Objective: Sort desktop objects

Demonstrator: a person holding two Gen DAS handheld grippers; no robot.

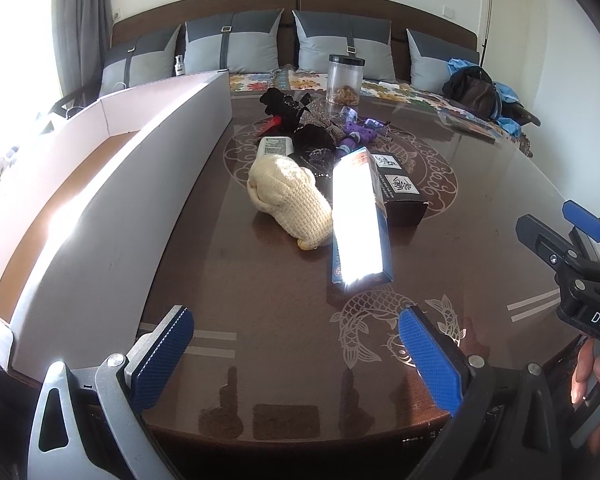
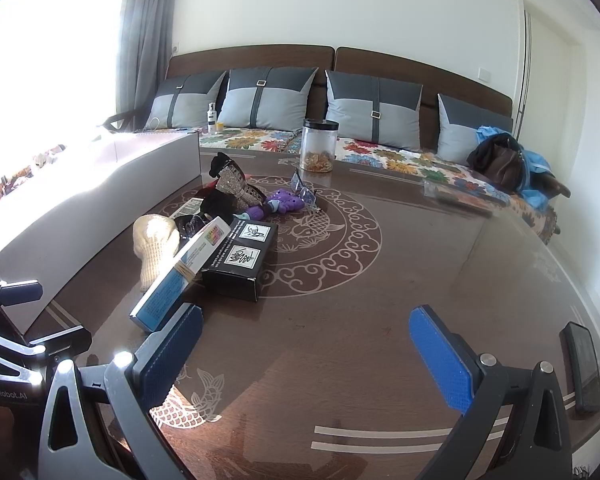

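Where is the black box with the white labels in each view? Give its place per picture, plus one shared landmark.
Left wrist view: the black box lies right of centre on the table, its left side tucked under the long blue-and-white carton.
Right wrist view: the black box lies left of centre, just right of the same carton.
Shared landmark: the clear jar with a black lid at the table's far edge.

At nine o'clock in the left wrist view, the white cardboard box [image 1: 112, 184] runs off the frame. The long blue-and-white carton [image 1: 360, 220] is washed out by glare, its print unreadable. The jar [image 2: 319, 146] holds brownish contents too small to identify.
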